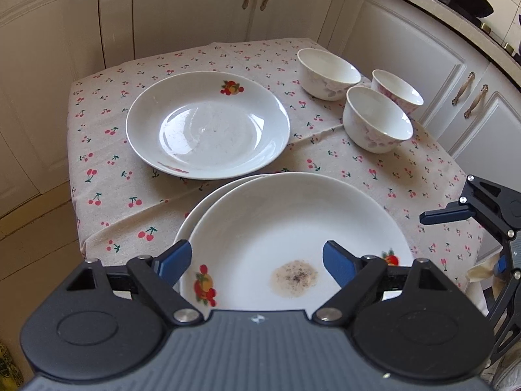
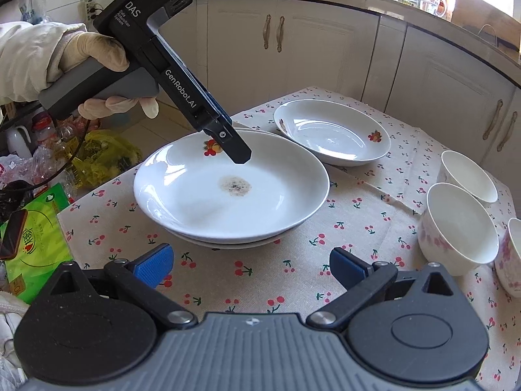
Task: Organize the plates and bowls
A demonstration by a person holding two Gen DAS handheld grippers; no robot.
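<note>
A gloved hand [image 2: 97, 62] tilts the left gripper [image 1: 257, 260] down over a stack of two white plates at the near edge of a small table draped in a cherry-print cloth [image 1: 136, 195]. Its blue-padded fingers [image 1: 176, 260] stand spread on either side of the top plate's [image 1: 293, 221] near rim, with no pad seen pressing on the china. That plate, marked by a brownish speckled stain [image 1: 294, 278] at its centre and fruit decals on its rim, sits slightly off-centre on the lower plate [image 1: 208, 202], whose edge peeks out to the left.

The right gripper [image 2: 250, 267] hangs to the right of the stack, jaws wide apart and empty above bare cloth.

Beyond the left gripper's tips, well apart from the stack, a third plate [image 1: 208, 123] lies alone with a fruit decal on its far rim. Farther right of it, three white bowls with pink floral sides cluster close together: a near bowl [image 1: 377, 120], a rear bowl [image 1: 329, 73] and a right-hand bowl [image 1: 397, 91]. Cream kitchen cabinets [image 1: 195, 9] close off the background.
</note>
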